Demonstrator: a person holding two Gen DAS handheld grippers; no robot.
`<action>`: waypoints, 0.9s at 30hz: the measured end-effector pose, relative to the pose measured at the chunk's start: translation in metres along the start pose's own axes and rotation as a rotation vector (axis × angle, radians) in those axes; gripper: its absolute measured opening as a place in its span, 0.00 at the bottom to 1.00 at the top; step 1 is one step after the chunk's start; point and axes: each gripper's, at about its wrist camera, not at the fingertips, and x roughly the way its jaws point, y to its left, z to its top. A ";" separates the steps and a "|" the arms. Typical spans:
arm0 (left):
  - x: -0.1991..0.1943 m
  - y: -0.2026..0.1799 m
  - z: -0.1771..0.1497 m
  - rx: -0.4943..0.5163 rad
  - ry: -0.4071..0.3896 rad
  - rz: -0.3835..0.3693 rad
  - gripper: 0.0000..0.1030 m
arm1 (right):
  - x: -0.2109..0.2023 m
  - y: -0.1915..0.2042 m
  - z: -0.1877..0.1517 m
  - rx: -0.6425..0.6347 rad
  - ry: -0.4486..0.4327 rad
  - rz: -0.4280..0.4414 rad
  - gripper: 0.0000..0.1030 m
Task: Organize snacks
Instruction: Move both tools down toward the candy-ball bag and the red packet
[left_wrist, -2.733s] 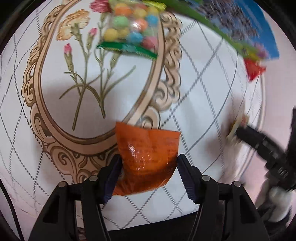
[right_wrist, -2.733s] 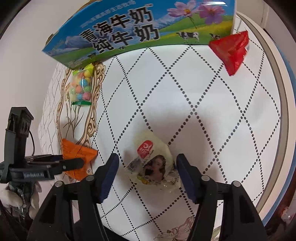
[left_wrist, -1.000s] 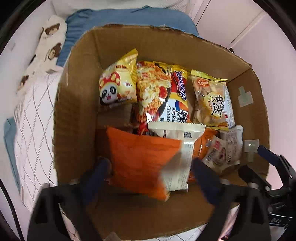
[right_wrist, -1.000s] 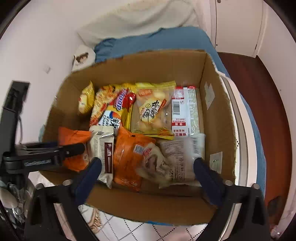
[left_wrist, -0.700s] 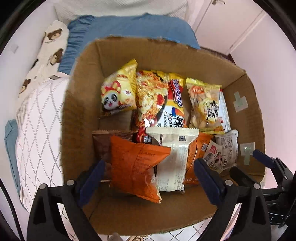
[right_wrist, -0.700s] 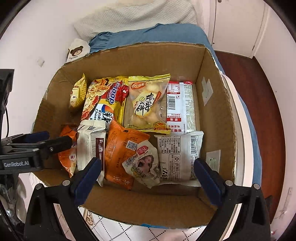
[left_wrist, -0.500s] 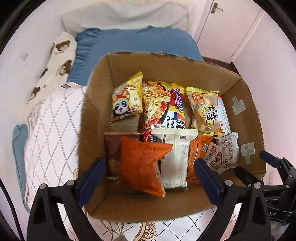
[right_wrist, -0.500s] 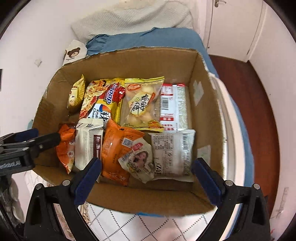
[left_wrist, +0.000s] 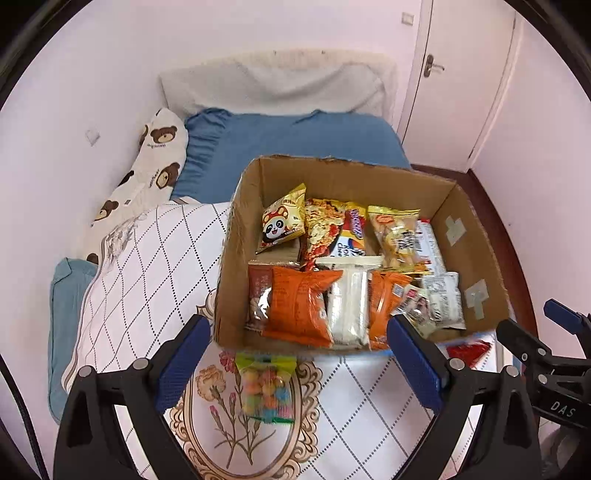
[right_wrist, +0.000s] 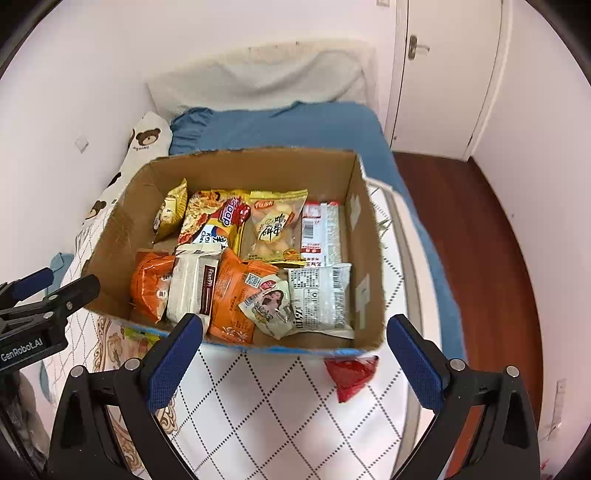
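A cardboard box (left_wrist: 236, 236) (right_wrist: 369, 258) on the bed holds several snack packets. The orange packet (left_wrist: 299, 306) (right_wrist: 149, 284) lies at its near left, and the small white packet with a woman's picture (right_wrist: 267, 304) (left_wrist: 415, 308) at its near middle. My left gripper (left_wrist: 295, 362) is open and empty, above a bag of coloured candies (left_wrist: 267, 391) on the cloth. My right gripper (right_wrist: 293, 362) is open and empty, pulled back from the box. A red packet (right_wrist: 351, 374) (left_wrist: 467, 350) lies on the cloth in front of the box.
The box sits on a white diamond-patterned cloth (right_wrist: 277, 413) (left_wrist: 147, 258) over a blue bed (left_wrist: 288, 140). A bear-print pillow (left_wrist: 155, 158) lies at the left by the wall. A wooden floor (right_wrist: 480, 258) and a door (right_wrist: 443, 74) are at the right.
Both grippers let go of their packets in the box, opened wide, and pulled back and up. The orange packet and the white packet now lie in the box.
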 end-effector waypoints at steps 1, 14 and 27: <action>-0.006 -0.001 -0.003 0.001 -0.008 -0.004 0.95 | -0.008 0.000 -0.004 0.000 -0.013 0.000 0.99; -0.077 -0.007 -0.035 -0.002 -0.123 -0.043 0.95 | -0.088 0.001 -0.045 0.032 -0.127 0.018 0.99; -0.045 0.001 -0.075 -0.047 -0.034 0.013 0.95 | -0.053 -0.039 -0.074 0.155 -0.017 0.065 0.99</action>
